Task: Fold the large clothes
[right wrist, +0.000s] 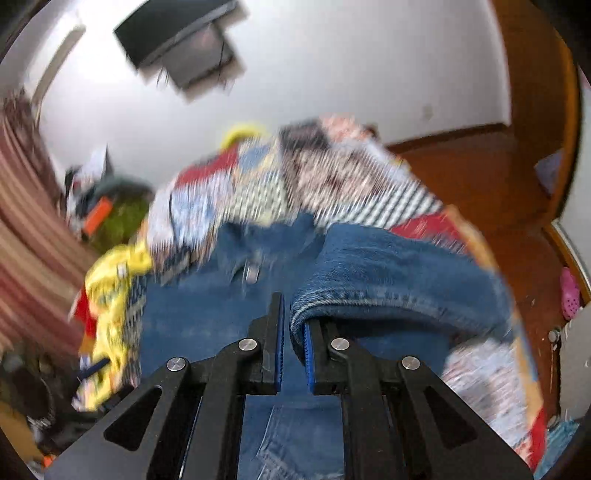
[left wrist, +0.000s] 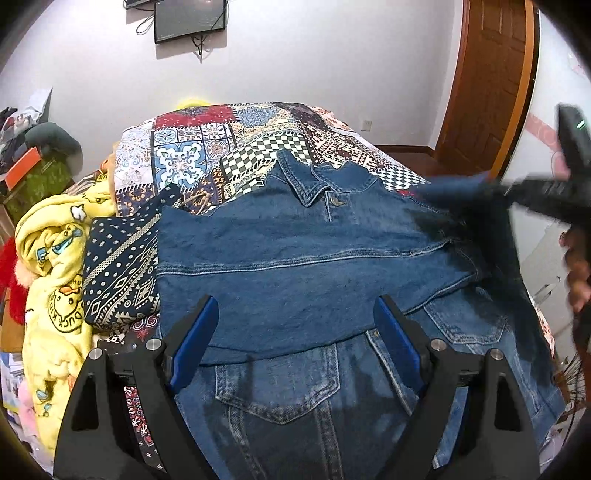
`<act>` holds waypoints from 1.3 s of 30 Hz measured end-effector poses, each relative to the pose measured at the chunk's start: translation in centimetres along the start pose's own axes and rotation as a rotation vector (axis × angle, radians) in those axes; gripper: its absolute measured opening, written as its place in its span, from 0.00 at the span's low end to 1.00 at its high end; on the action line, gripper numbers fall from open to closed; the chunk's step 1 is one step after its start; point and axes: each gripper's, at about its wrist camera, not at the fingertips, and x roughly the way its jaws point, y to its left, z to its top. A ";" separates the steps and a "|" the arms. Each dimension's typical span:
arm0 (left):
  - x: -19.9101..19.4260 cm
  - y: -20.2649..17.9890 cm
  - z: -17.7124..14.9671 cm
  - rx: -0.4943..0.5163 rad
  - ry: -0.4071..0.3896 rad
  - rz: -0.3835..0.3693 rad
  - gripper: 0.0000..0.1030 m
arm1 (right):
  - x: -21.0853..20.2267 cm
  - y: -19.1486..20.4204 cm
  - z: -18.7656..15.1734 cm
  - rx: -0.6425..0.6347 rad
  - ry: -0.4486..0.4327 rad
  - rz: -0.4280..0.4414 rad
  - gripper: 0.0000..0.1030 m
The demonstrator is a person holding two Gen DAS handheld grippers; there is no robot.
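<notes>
A blue denim jacket (left wrist: 314, 258) lies front up on the patchwork bedspread (left wrist: 229, 147), collar at the far end, with its left sleeve folded across the chest. My left gripper (left wrist: 295, 317) is open and empty just above that folded sleeve. My right gripper (right wrist: 293, 314) is shut on the cuff of the jacket's right sleeve (right wrist: 388, 273) and holds it lifted over the jacket; the right wrist view is motion-blurred. The right gripper also shows as a blurred dark shape in the left wrist view (left wrist: 495, 192), with the sleeve trailing from it.
A yellow duck-print blanket (left wrist: 55, 258) and a dark patterned cloth (left wrist: 122, 273) are heaped at the bed's left side. A wooden door (left wrist: 491, 74) stands at the right. A wall-mounted screen (left wrist: 188, 18) hangs behind the bed.
</notes>
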 end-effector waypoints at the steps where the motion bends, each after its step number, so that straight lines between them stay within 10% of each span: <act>1: -0.1 0.0 -0.1 0.004 0.002 -0.001 0.83 | 1.1 0.3 -0.7 -0.006 0.041 0.007 0.08; 14: 0.4 -4.8 2.2 0.135 0.006 -0.050 0.83 | 3.7 -1.7 -5.6 0.011 0.297 0.046 0.17; 28: 6.5 -18.5 9.0 0.355 0.081 -0.244 0.83 | -7.2 -8.9 -3.6 -0.021 -0.048 -0.252 0.53; 39: 15.0 -26.8 7.2 0.579 0.236 -0.263 0.58 | -4.0 -14.1 -5.4 0.121 0.039 -0.251 0.57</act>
